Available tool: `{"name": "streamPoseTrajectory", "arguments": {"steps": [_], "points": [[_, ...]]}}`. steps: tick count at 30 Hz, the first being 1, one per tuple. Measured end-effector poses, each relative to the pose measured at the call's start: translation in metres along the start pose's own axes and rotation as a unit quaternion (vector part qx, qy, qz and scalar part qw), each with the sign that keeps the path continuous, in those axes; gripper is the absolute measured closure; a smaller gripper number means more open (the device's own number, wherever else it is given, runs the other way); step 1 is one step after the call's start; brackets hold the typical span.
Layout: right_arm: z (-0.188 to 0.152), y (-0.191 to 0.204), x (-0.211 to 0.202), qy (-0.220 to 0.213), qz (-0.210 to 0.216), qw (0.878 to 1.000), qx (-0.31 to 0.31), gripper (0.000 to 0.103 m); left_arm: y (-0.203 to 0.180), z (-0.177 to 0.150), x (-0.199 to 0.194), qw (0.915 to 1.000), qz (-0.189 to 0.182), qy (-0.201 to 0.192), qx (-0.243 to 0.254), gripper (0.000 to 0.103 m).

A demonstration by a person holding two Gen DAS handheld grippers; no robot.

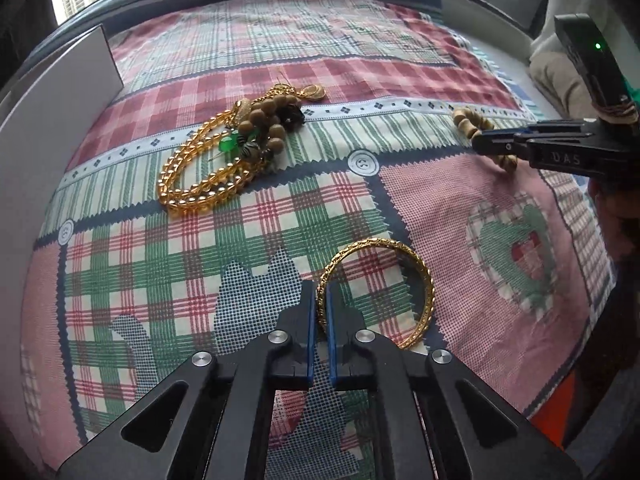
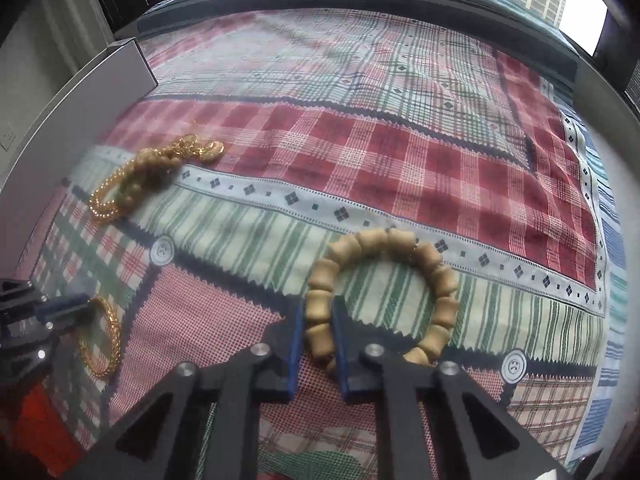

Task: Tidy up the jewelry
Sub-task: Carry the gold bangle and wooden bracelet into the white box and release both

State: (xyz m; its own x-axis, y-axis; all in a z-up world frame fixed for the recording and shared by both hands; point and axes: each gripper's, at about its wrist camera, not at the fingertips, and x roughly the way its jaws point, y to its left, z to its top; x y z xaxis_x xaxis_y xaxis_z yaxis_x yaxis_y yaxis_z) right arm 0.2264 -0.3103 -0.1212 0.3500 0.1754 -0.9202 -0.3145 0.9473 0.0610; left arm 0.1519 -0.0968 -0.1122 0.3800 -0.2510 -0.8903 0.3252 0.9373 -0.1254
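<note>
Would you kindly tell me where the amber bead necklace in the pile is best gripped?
Grip the near loop of the amber bead necklace, coming from above on the side facing the left gripper. There the strands lie flat, clear of the tangled wooden beads.

The near arc of the gold filigree bangle (image 1: 376, 292) is disappearing behind the left gripper (image 1: 321, 300), and the round wooden bead bracelet (image 2: 384, 296) is doing likewise behind the right gripper (image 2: 316, 320). In the right wrist view, the tangled heap of gold chains and beads (image 2: 148, 176) is blurring into one mass.
</note>
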Motion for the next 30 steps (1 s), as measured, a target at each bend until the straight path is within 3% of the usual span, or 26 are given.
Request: {"name": "streamPoseTrajectory", "arguments": {"steps": [5, 10, 20, 25, 30], "points": [[-0.013, 0.005, -0.051, -0.043, 0.052, 0.997, 0.043, 0.089, 0.019, 0.002, -0.041, 0.9987, -0.015, -0.037, -0.031, 0.100], [-0.013, 0.025, -0.093, -0.076, 0.105, 0.990, 0.057, 0.089, 0.039, -0.004, -0.086, 0.9965, -0.002, -0.070, -0.046, 0.100], [0.025, 0.102, -0.115, -0.111, 0.223, 0.967, 0.049, 0.089, 0.130, -0.040, -0.169, 0.9888, 0.036, -0.097, -0.107, 0.100], [0.065, 0.159, -0.127, -0.125, 0.266, 0.956, 0.012, 0.089, 0.194, -0.050, -0.220, 0.9772, 0.059, -0.123, -0.163, 0.100], [0.122, 0.229, -0.137, -0.146, 0.288, 0.946, -0.027, 0.089, 0.259, -0.039, -0.245, 0.9581, 0.096, -0.147, -0.226, 0.100]]}}
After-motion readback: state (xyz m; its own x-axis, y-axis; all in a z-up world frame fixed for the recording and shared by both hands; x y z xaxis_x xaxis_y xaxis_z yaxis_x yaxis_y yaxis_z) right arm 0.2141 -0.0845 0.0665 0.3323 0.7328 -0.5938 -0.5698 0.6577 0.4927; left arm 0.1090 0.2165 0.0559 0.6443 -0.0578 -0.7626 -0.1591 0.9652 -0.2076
